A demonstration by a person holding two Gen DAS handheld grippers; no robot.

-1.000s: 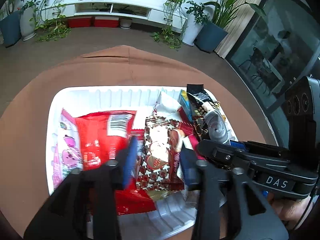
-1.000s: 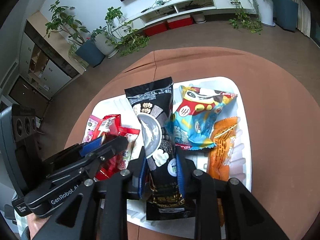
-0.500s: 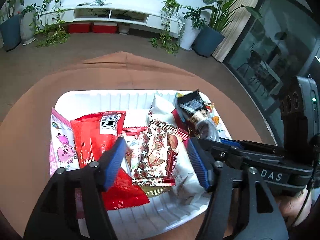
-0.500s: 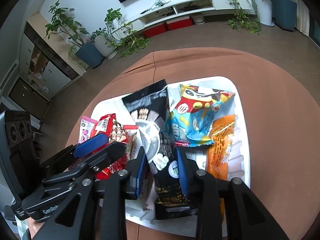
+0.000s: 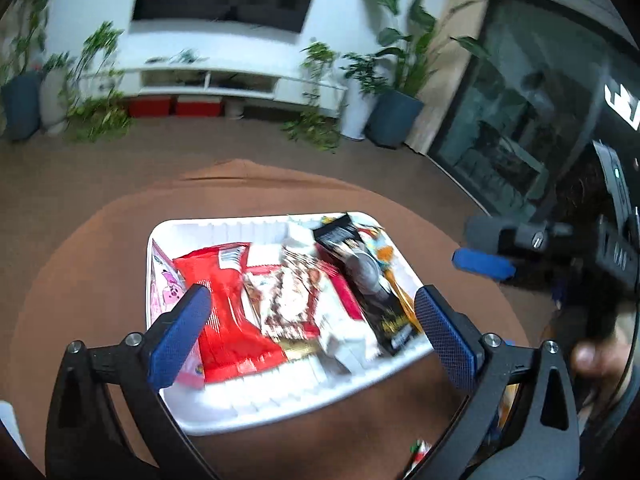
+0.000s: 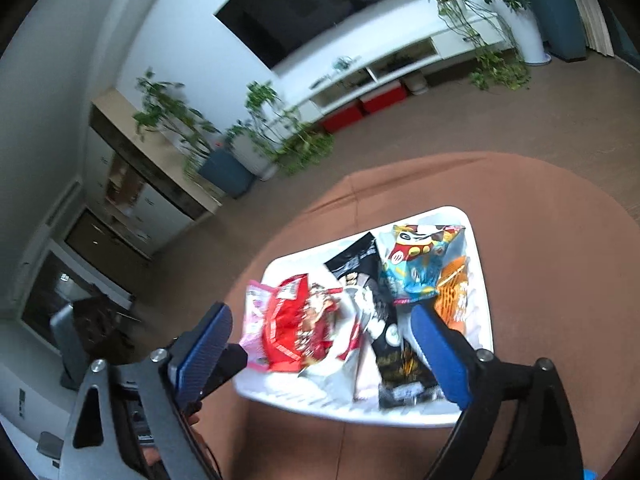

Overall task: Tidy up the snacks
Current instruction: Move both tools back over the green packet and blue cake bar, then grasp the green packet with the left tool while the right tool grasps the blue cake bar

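A white tray (image 5: 224,408) (image 6: 482,292) on the round brown table holds several snack packets: a pink packet (image 5: 166,286), a red bag (image 5: 224,304) (image 6: 282,320), a brown-and-white chocolate packet (image 5: 292,300), a black pouch (image 5: 372,292) (image 6: 384,320), a blue-and-red bag (image 6: 420,264) and an orange packet (image 6: 454,288). My left gripper (image 5: 312,336) is open and empty, raised above the tray's near side. My right gripper (image 6: 324,356) is open and empty above the tray's near edge; it also shows in the left wrist view (image 5: 484,262).
The brown tablecloth (image 5: 80,280) surrounds the tray. A small snack piece (image 5: 418,450) lies on the table near the front edge. Potted plants (image 5: 396,120) and a white TV shelf (image 5: 240,84) stand beyond.
Both grippers have opened wide and lifted up and back from the tray. The right gripper let go of the black pouch, which now lies in the tray.
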